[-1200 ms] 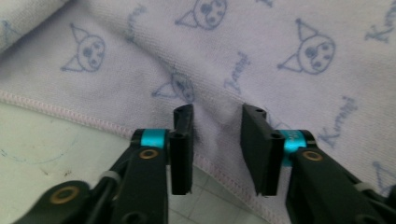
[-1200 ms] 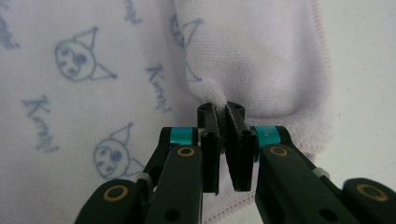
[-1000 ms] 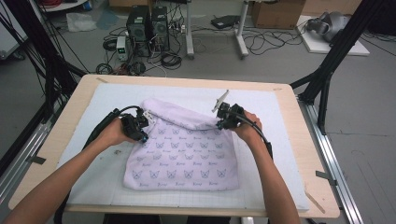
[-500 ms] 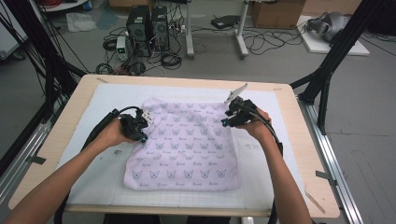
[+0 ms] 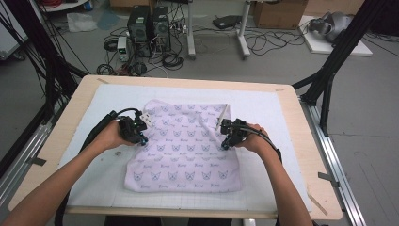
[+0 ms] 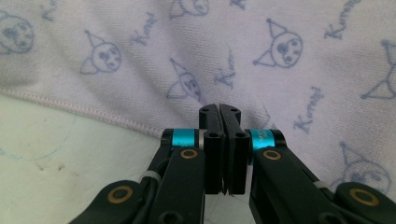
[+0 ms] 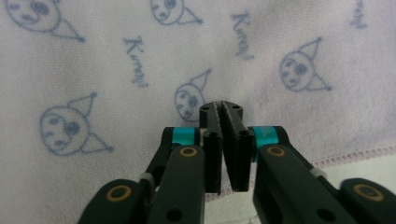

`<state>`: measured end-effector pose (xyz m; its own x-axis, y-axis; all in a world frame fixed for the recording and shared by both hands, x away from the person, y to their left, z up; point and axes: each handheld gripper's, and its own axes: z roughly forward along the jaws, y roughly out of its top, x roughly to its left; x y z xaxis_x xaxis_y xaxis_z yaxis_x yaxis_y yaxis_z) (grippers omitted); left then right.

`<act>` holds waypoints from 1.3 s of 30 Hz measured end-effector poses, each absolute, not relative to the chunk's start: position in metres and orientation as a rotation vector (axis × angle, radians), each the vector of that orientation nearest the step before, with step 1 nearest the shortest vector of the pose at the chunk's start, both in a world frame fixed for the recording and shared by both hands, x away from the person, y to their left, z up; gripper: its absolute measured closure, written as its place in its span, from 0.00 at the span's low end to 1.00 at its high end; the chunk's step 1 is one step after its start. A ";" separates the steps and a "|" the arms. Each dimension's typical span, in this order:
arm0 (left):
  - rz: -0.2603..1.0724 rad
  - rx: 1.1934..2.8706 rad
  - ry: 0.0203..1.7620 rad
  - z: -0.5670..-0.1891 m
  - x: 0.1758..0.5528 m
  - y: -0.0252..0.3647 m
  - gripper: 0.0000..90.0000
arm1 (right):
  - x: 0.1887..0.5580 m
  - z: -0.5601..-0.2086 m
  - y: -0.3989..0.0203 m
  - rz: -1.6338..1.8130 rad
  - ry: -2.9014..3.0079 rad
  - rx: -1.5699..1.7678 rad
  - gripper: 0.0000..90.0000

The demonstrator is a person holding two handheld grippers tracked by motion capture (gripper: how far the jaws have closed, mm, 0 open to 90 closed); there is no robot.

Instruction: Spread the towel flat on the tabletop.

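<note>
— Cables and computer boxes crowd the floor beyond the table (image 5: 301, 141). Where's the towel (image 5: 183, 155)?
— Flat on the white mat (image 5: 94, 108), between both hands.
— Grippers?
— Left gripper (image 5: 141, 136) clenched at its left edge; right gripper (image 5: 225, 143) has just been closing, clenched at the right edge.

Setting: a robotics or data-recording lab. A wooden work table (image 5: 70, 117) is covered by a white gridded mat (image 5: 263, 108) and framed by black metal struts (image 5: 329, 70). Beyond the table, a bare grey concrete floor (image 5: 282, 66) is seen, strewn with loose black cables (image 5: 263, 44). Two black computer towers (image 5: 148, 23) are stood on that floor, with small boxes and coiled leads beside them. A cardboard box (image 5: 277, 12) and white table legs (image 5: 242, 35) are placed farther back. No domestic furnishing is on view.
</note>
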<state>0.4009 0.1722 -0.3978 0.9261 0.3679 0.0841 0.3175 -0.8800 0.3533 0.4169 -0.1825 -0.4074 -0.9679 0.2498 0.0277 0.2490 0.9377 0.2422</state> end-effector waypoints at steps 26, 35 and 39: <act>-0.118 2.627 0.251 -0.360 0.367 0.206 0.83 | 0.381 -0.371 -0.217 1.003 3.297 0.198 0.85; -0.111 2.606 0.249 -0.364 0.366 0.199 0.68 | 0.386 -0.370 -0.222 0.985 3.223 0.262 0.74; -0.140 2.630 0.164 -0.365 0.355 0.191 0.60 | 0.377 -0.366 -0.217 1.026 3.230 0.154 0.67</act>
